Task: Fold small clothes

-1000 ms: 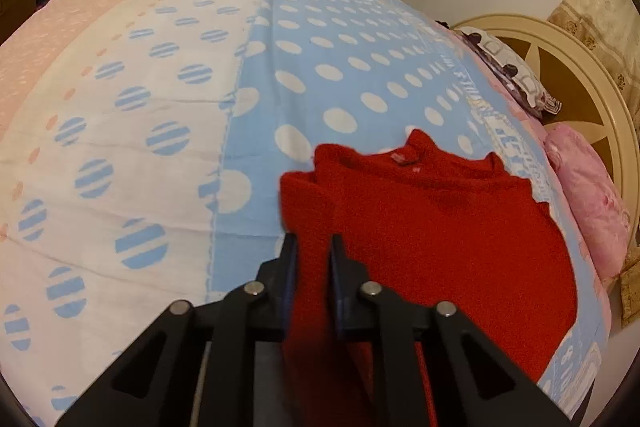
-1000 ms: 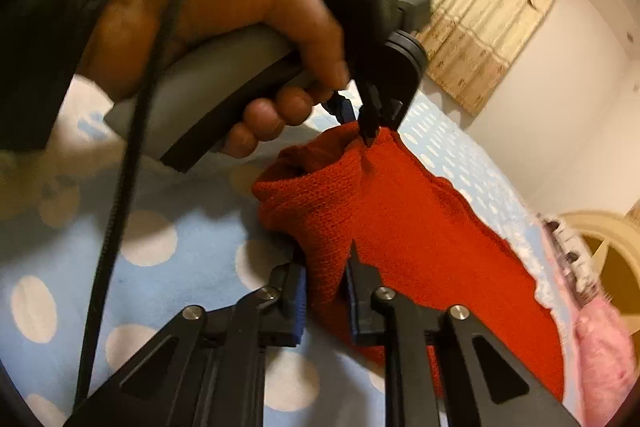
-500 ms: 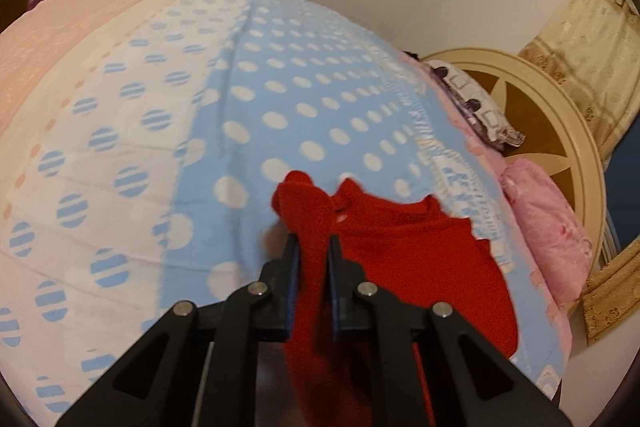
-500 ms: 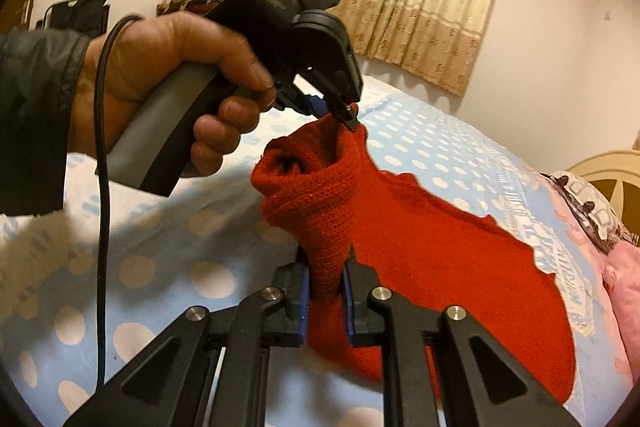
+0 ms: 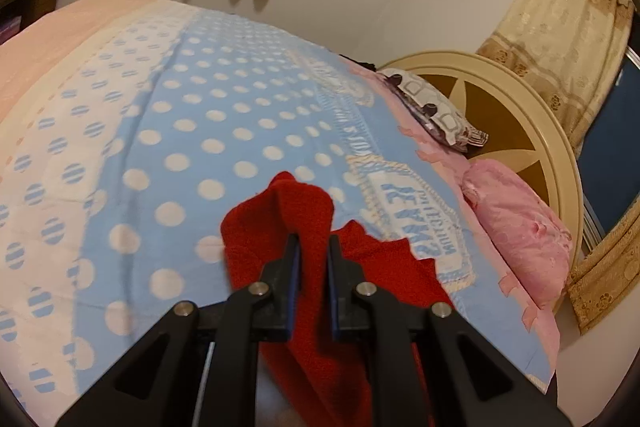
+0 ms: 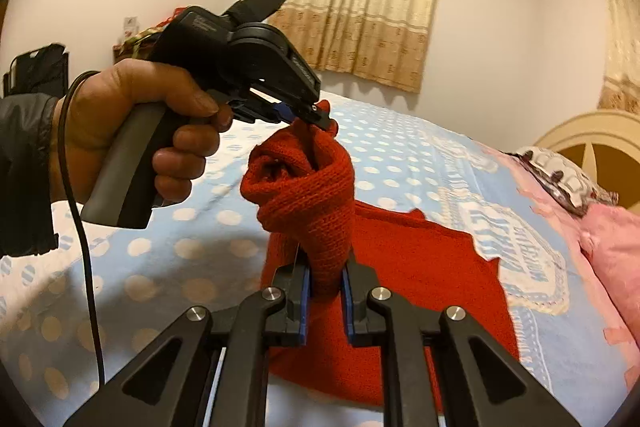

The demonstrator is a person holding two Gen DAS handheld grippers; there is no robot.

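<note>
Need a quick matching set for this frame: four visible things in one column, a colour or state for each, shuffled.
Things:
1. sweater
2. plain pillow
3. left tool
4. bedspread

Descriptions:
A. blue with white dots
B. clamped on a raised fold of knit
C. red, partly lifted off the bed
D. pink, lying by the headboard

Pairs: 1-C, 2-D, 3-B, 4-A

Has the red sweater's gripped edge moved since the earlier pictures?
Yes. Both tools, the left tool and the right tool, have lifted the red sweater edge, bunched, off the polka-dot blanket, where it lay nearly flat a second ago.
</note>
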